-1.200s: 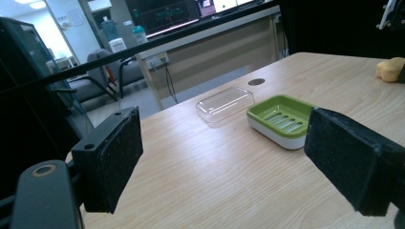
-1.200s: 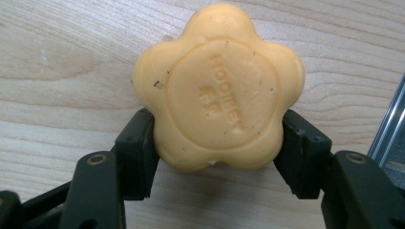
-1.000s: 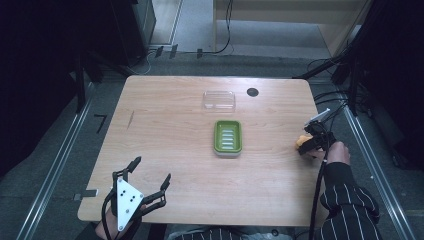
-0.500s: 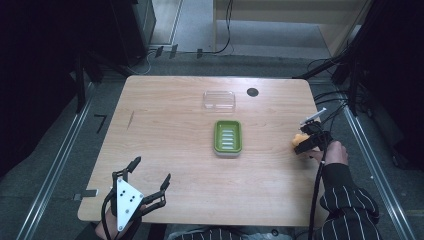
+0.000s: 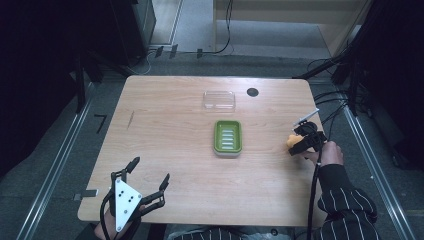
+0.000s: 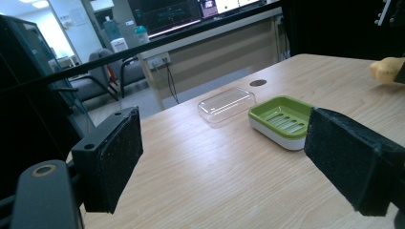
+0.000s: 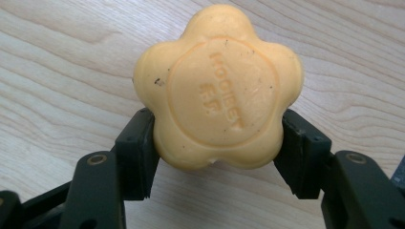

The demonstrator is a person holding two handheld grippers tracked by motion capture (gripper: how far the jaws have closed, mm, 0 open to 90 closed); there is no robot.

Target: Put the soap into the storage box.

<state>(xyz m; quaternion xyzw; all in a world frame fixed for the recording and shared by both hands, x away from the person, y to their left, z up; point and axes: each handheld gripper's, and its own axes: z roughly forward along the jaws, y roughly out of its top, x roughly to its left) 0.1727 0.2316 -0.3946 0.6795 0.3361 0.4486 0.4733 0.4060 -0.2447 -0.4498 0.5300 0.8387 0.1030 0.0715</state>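
One flower-shaped soap (image 7: pixel 218 90), one green soap dish (image 5: pixel 228 137) and one clear lid (image 5: pixel 219 100) are being counted on one table (image 5: pixel 170 135).

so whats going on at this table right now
A person works at a wooden table with a gripper in each hand. The right gripper is clamped on a yellow flower-shaped soap near the table's right edge. A green soap dish sits mid-table with a clear lid lying apart behind it. The left gripper is open and holds nothing at the near left corner.
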